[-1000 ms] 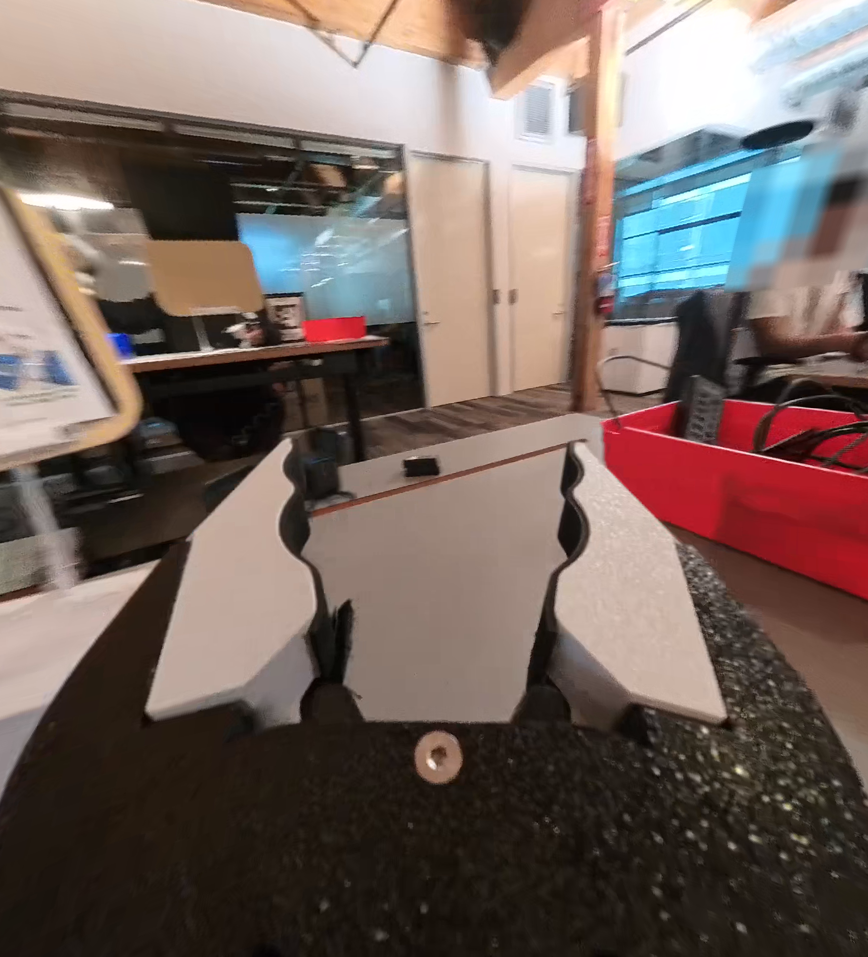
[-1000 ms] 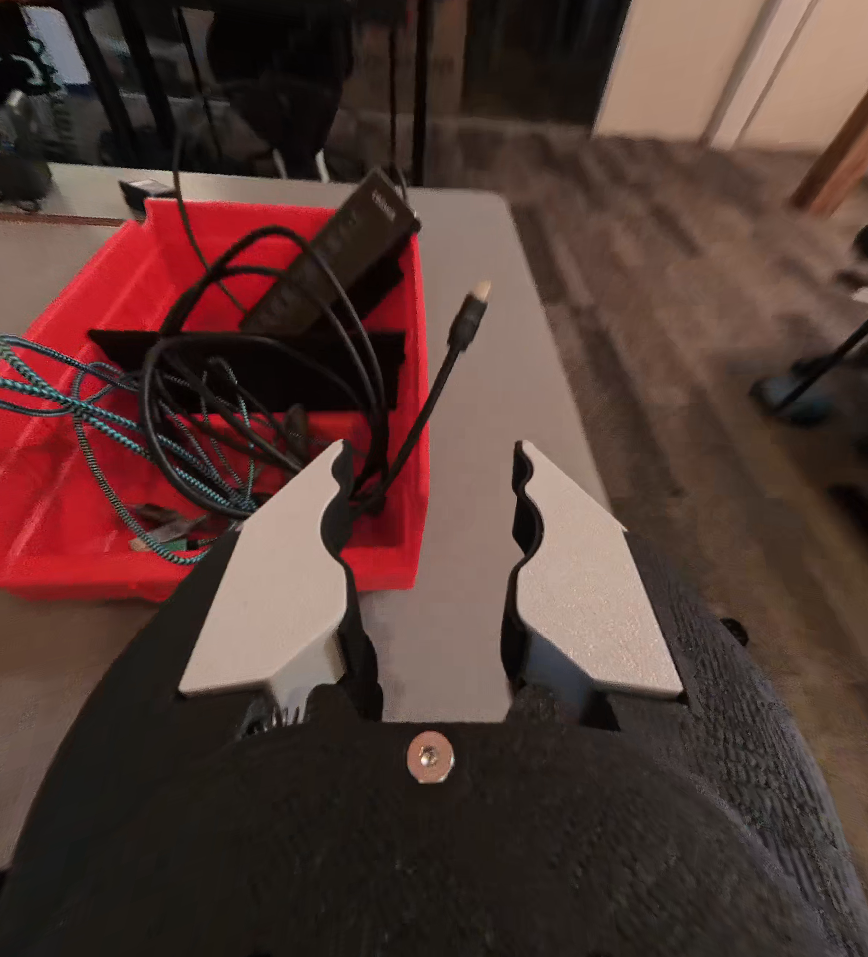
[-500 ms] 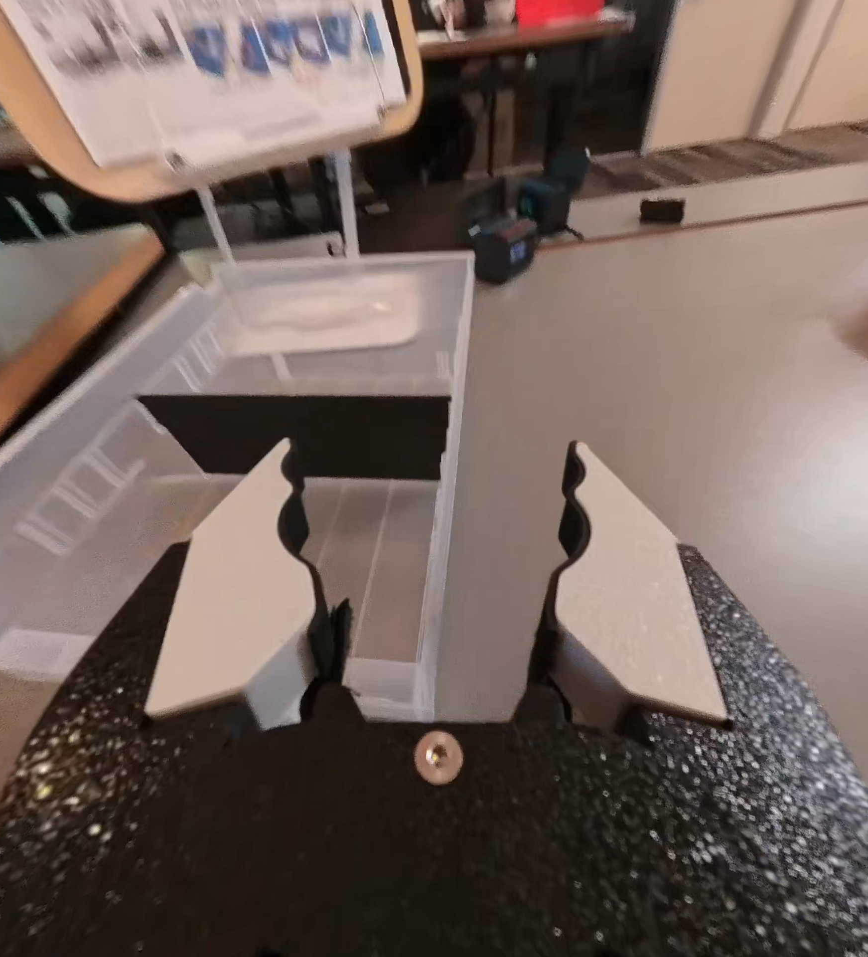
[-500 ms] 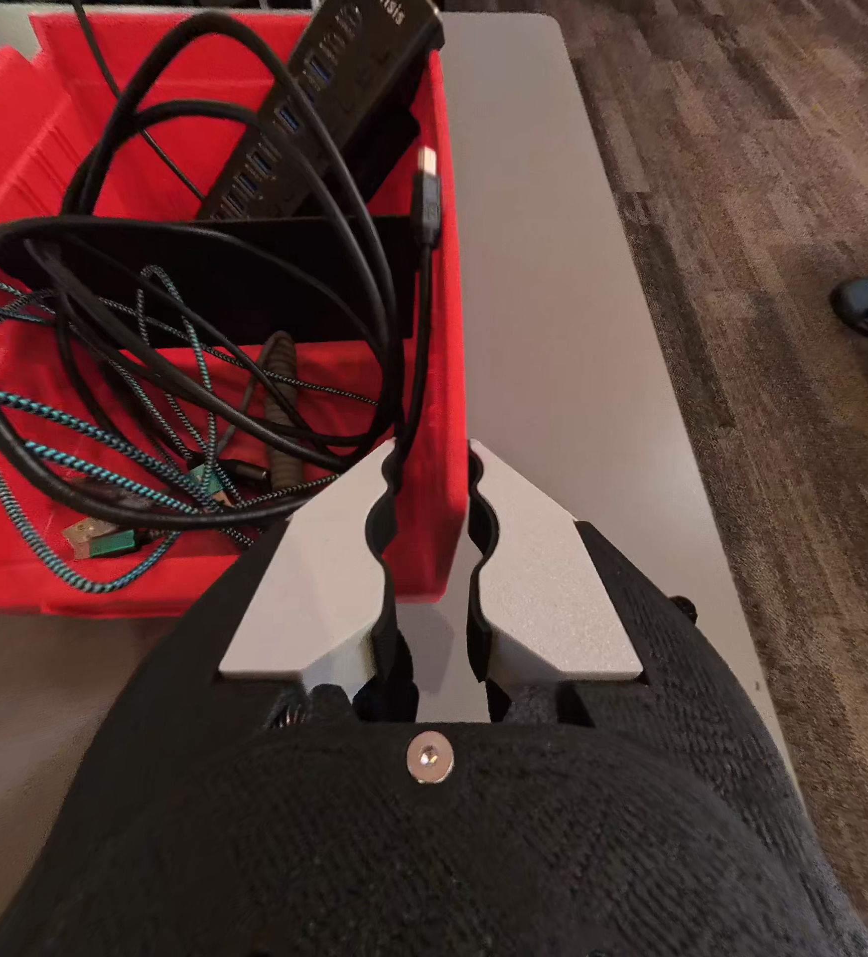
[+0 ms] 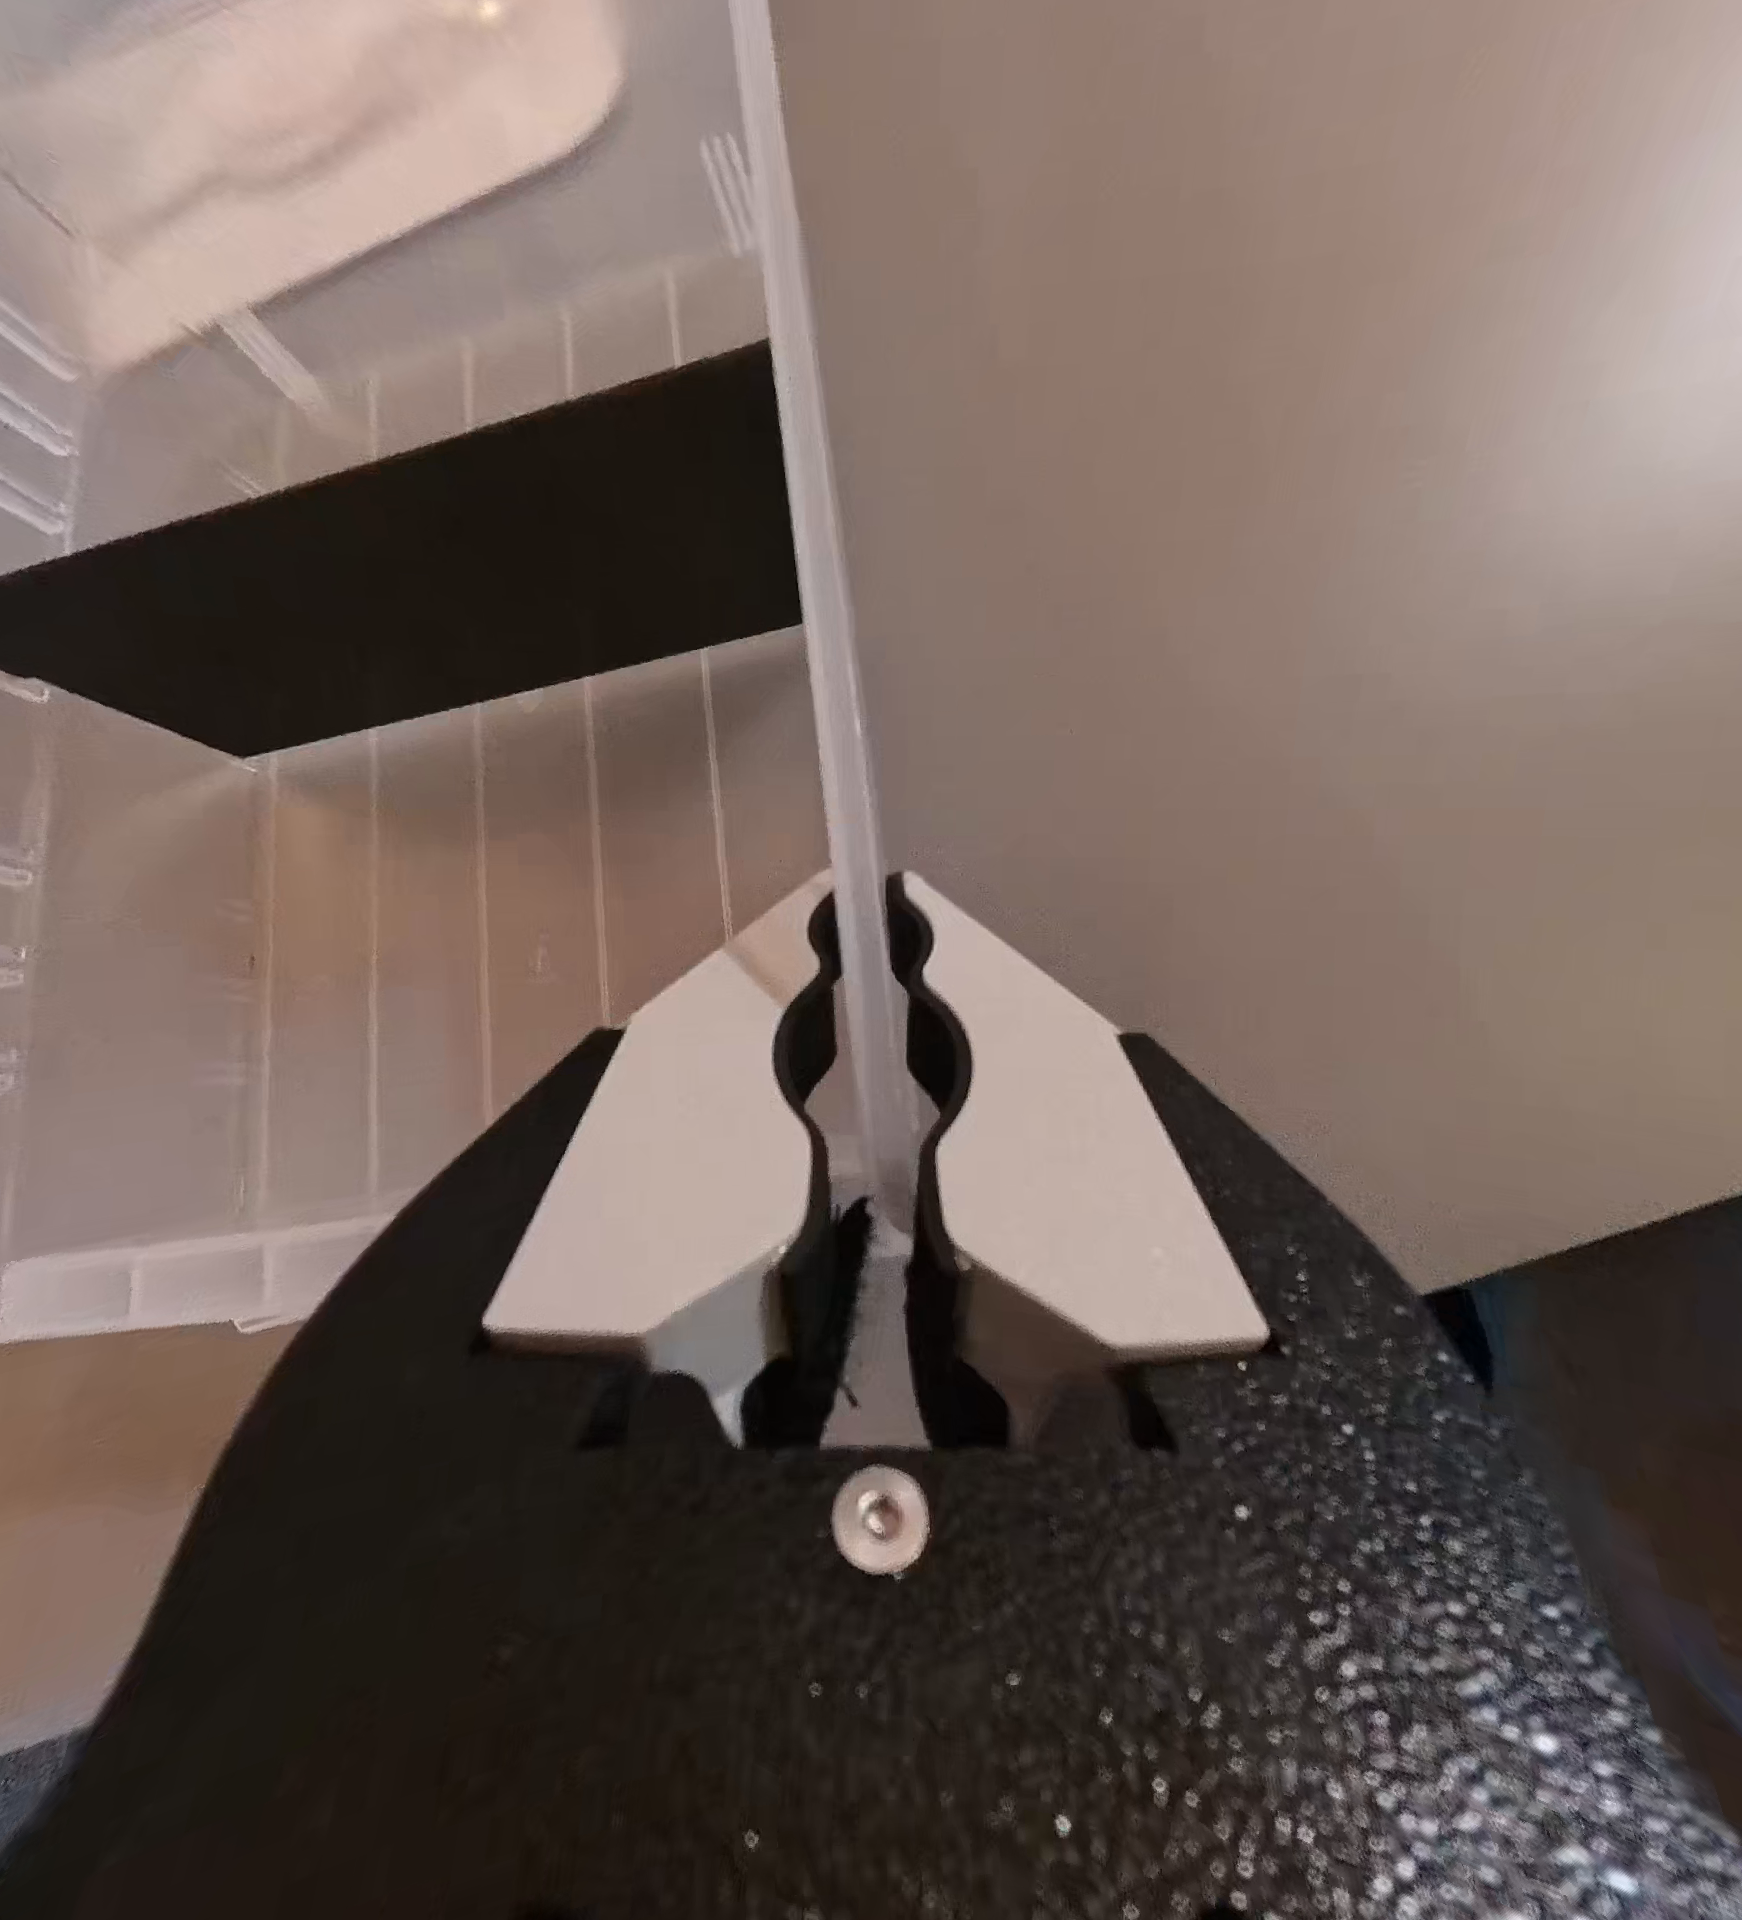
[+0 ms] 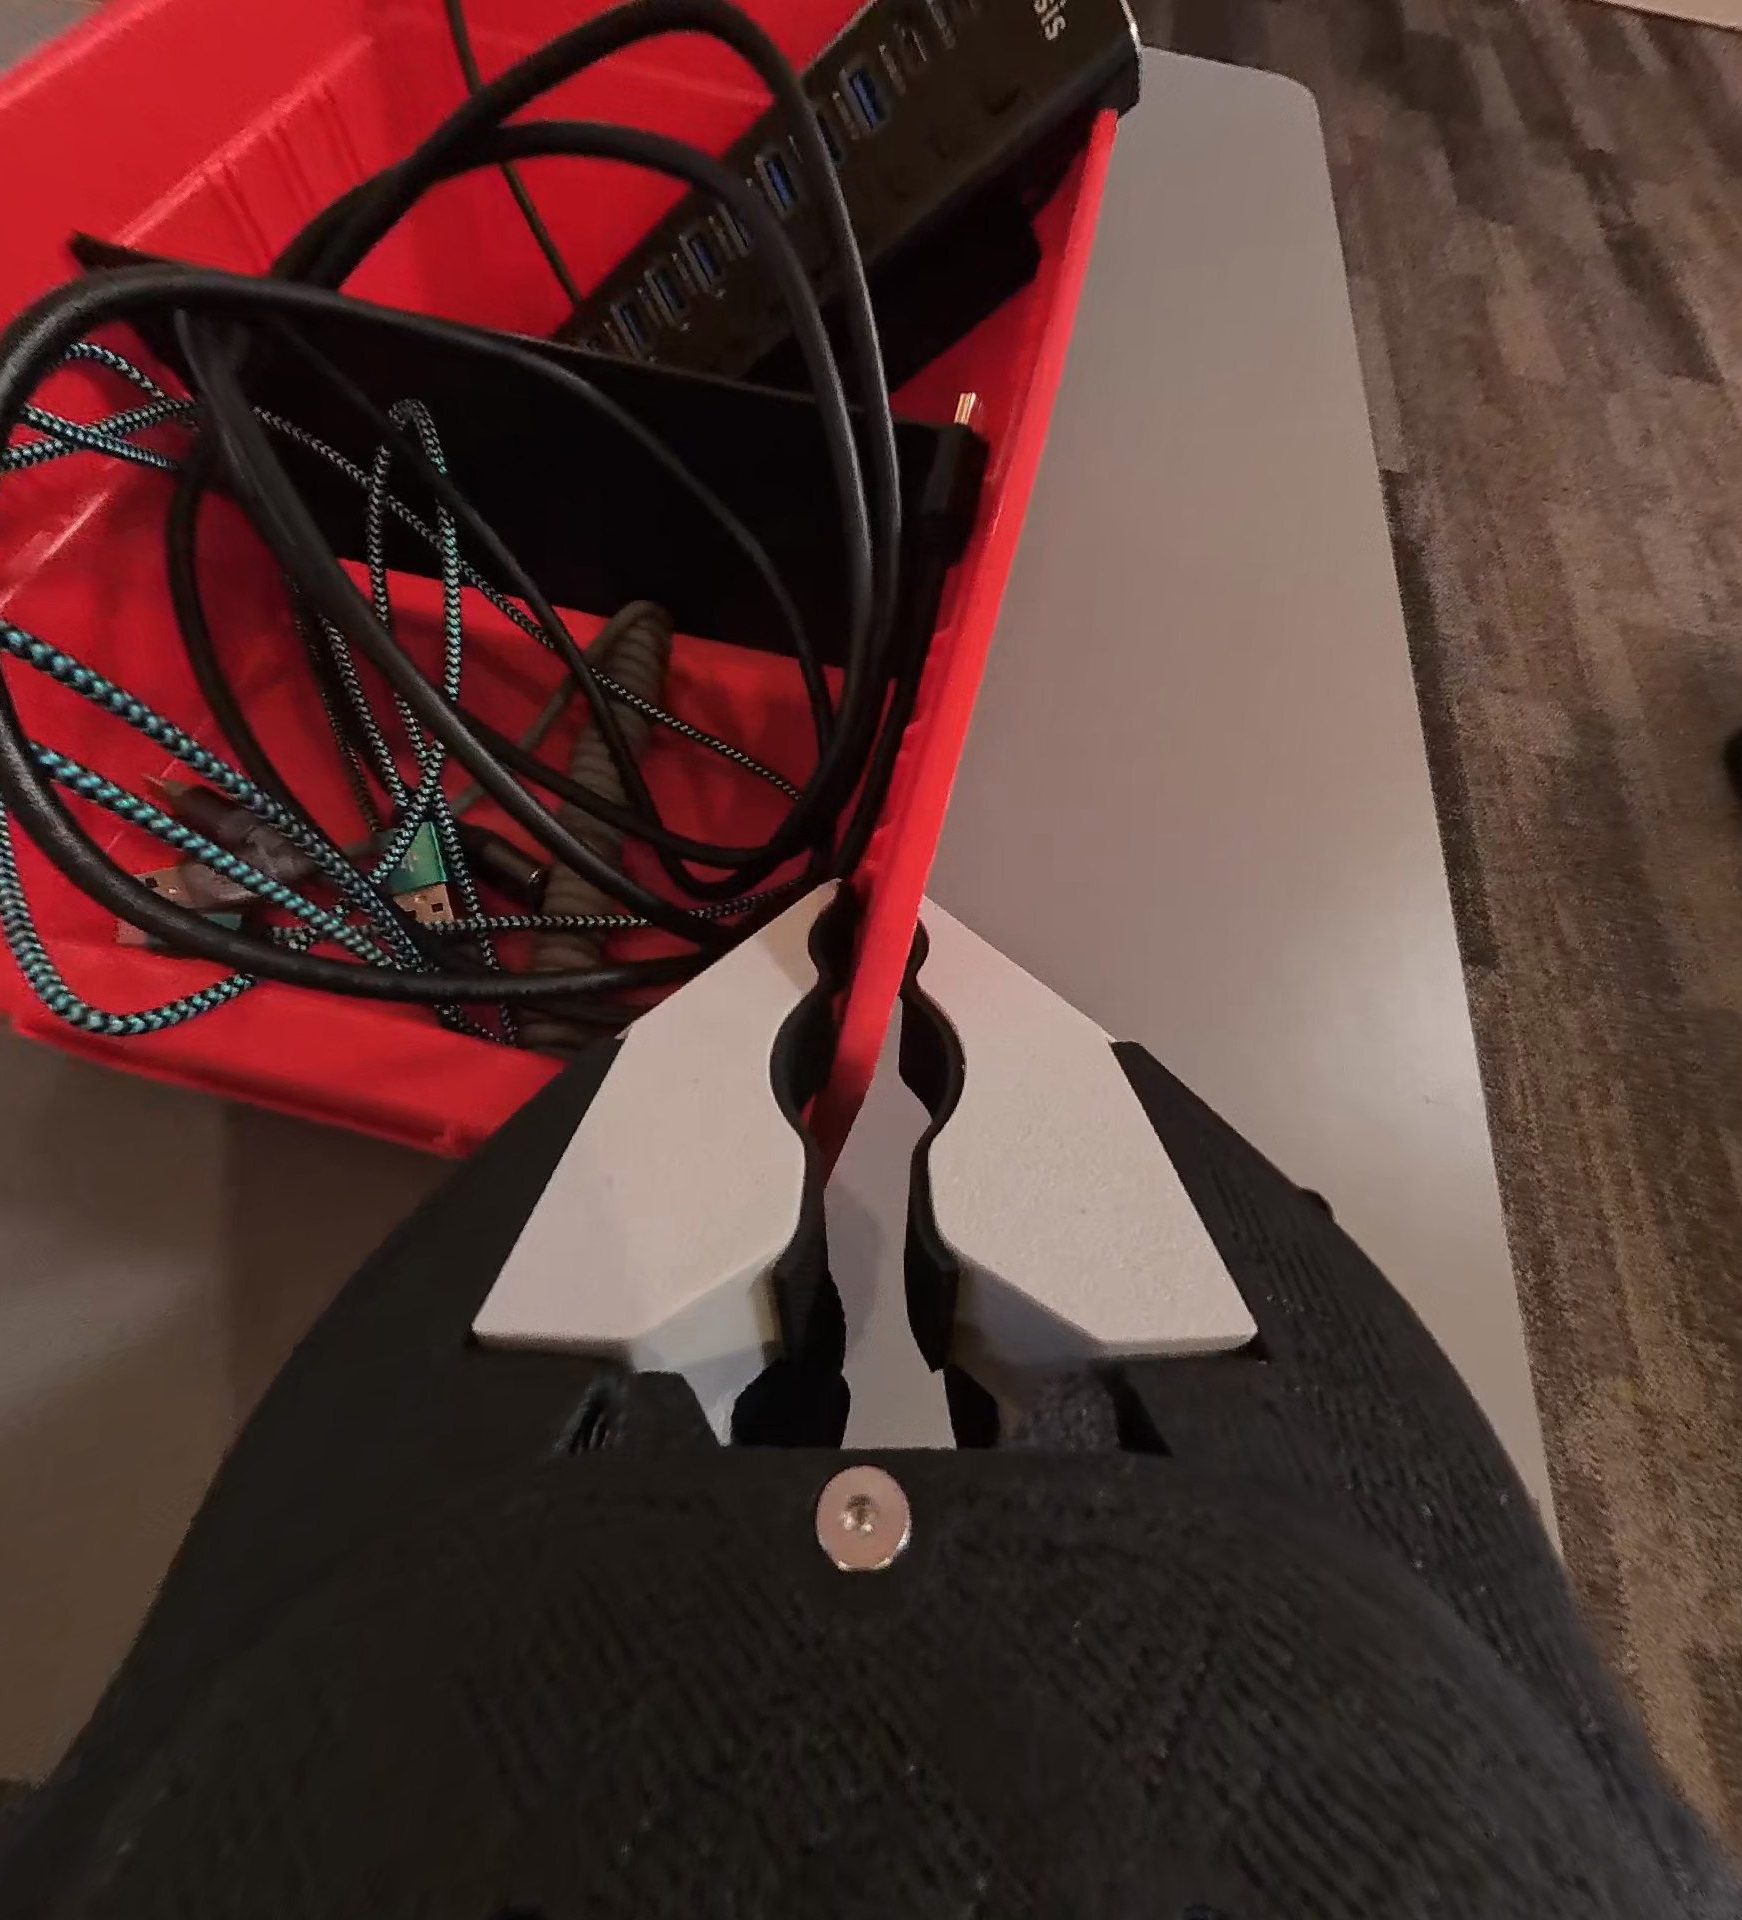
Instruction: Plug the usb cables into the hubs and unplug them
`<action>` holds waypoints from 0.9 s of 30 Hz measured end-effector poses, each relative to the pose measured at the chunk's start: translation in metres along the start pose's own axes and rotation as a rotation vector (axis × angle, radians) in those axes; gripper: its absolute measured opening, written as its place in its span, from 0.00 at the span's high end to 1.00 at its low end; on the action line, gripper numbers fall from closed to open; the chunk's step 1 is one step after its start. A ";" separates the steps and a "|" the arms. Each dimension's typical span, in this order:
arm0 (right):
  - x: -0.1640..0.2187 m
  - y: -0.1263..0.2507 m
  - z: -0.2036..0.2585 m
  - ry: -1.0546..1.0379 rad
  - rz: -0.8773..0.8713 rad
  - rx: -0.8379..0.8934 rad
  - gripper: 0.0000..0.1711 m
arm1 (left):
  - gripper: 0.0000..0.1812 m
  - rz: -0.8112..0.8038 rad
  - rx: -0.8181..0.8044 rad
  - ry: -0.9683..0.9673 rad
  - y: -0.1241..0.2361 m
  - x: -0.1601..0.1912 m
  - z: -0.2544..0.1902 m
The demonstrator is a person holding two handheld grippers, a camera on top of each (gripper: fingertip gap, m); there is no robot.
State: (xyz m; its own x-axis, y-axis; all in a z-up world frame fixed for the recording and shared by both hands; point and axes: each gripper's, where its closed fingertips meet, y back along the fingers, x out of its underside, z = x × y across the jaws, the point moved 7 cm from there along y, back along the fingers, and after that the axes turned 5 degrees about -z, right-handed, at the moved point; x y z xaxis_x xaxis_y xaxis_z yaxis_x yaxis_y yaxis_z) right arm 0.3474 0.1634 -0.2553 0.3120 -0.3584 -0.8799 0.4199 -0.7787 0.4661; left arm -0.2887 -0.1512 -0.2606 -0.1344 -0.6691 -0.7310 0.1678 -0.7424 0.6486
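Left gripper (image 5: 865, 914): was wide open, raised and facing room; since dropped to clear bin (image 5: 327, 935) near tabletop's front edge, jaws now clamped on bin's right wall. Right gripper (image 6: 872, 920): was open short of red bin (image 6: 171, 156); jaws since narrowed, now pinching its right wall at near corner. Bins' contents unmoved.

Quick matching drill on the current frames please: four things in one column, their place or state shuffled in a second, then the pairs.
1. left gripper
2. right gripper
3. USB hub
4. black divider

A. spans the clear bin
B. shut on the red bin wall
C. leans in the red bin's far compartment
D. shut on the clear bin wall

Pairs: 1-D, 2-B, 3-C, 4-A
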 end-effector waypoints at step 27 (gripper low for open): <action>-0.055 -0.049 0.275 0.191 -0.072 -0.388 0.99 | 0.97 -0.411 -0.258 -0.139 0.138 0.010 0.010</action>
State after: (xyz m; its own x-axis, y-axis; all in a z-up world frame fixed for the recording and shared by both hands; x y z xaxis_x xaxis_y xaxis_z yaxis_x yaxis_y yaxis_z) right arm 0.0754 0.0790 -0.2554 0.4075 -0.1801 -0.8953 0.7237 -0.5342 0.4369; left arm -0.2771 -0.2608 -0.1760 -0.3655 -0.3347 -0.8686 0.3071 -0.9242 0.2270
